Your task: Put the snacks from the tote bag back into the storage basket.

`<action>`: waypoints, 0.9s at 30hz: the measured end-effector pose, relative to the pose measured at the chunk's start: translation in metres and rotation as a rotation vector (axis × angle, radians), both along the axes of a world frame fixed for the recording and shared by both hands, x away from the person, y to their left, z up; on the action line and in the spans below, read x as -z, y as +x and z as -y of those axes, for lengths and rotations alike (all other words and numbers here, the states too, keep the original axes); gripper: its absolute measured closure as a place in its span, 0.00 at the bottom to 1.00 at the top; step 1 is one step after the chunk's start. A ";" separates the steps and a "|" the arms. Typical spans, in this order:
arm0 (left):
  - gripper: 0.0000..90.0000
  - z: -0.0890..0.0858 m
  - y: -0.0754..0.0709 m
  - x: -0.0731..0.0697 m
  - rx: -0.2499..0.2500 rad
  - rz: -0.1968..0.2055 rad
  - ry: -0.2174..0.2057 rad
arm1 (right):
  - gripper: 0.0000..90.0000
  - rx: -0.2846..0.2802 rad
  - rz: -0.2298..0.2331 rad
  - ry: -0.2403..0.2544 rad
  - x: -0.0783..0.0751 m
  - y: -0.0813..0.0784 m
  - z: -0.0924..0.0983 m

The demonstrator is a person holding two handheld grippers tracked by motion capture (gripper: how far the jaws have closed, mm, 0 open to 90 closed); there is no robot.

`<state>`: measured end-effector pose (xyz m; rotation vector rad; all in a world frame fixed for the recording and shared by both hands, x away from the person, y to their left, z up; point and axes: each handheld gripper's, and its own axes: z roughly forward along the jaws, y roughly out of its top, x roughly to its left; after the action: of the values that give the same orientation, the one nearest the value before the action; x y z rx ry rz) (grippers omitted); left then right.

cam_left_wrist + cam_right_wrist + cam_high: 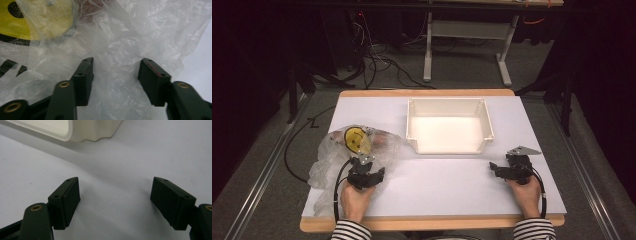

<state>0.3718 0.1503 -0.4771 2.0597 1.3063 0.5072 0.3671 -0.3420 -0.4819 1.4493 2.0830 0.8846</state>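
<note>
Plastic bag (329,157), clear, with yellow item (357,140) inside: lay at table's (437,185) left edge. Left gripper (368,162): jaws half-closed astride bag film, not yet pinching. Right gripper (499,169): jaws wide, empty, near right edge. White bin (449,125): empty; transfer seemingly unstarted.

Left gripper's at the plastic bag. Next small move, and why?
Probably close the left gripper on the clear plastic bag: crumpled film lies between its jaws, but the pads stand apart and do not yet pinch it. The white bin sits empty; the right gripper waits open.
</note>
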 end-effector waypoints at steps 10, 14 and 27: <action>0.81 -0.006 0.001 0.001 0.015 0.019 -0.015 | 0.26 -0.001 0.001 -0.001 0.000 0.000 0.000; 0.91 -0.008 0.002 0.000 0.026 0.008 -0.026 | 0.26 -0.001 0.000 -0.001 0.000 0.000 0.000; 0.99 -0.008 -0.005 0.001 0.082 0.008 -0.060 | 0.26 0.000 0.000 -0.002 0.000 0.000 0.000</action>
<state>0.3666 0.1581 -0.4780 2.0498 1.2124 0.4341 0.3671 -0.3419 -0.4819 1.4477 2.0833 0.8832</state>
